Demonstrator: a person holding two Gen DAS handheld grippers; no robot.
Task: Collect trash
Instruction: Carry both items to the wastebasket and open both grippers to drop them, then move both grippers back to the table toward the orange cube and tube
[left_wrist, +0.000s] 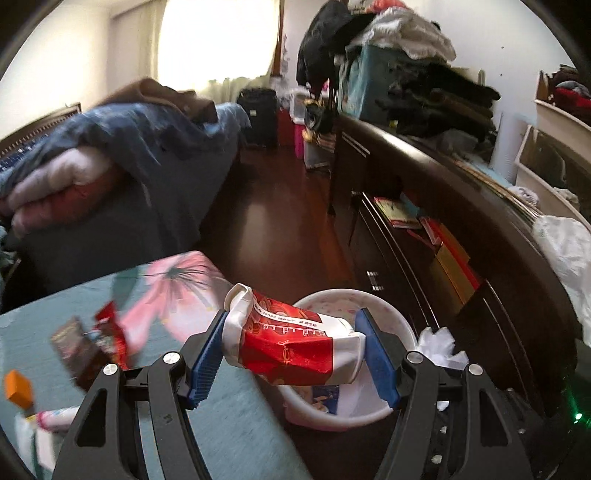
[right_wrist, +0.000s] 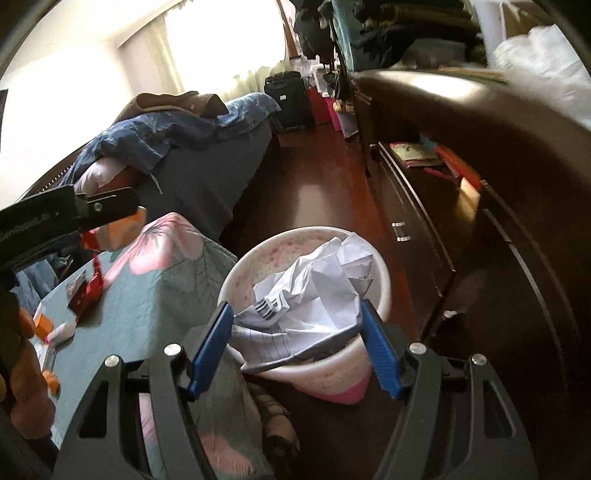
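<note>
My left gripper (left_wrist: 293, 350) is shut on a crushed red and white paper cup (left_wrist: 291, 341), held over the edge of a pink and white trash bin (left_wrist: 397, 325) on the floor. My right gripper (right_wrist: 297, 345) is shut on a crumpled white sheet of paper (right_wrist: 314, 291), held above the same bin (right_wrist: 236, 273). White paper (left_wrist: 439, 343) shows at the bin's right rim. On the table with the teal floral cloth (left_wrist: 221, 406) lie red wrappers (left_wrist: 110, 332), an orange box (left_wrist: 16, 386) and a pink and white item (left_wrist: 55, 417). The left gripper (right_wrist: 70, 214) also shows in the right wrist view.
A dark dresser (left_wrist: 461, 236) with an open shelf of books runs along the right. A bed (left_wrist: 122, 184) with piled blue bedding is at the left. A dark wooden floor strip (left_wrist: 280, 221) runs between them toward a black suitcase (left_wrist: 258, 114).
</note>
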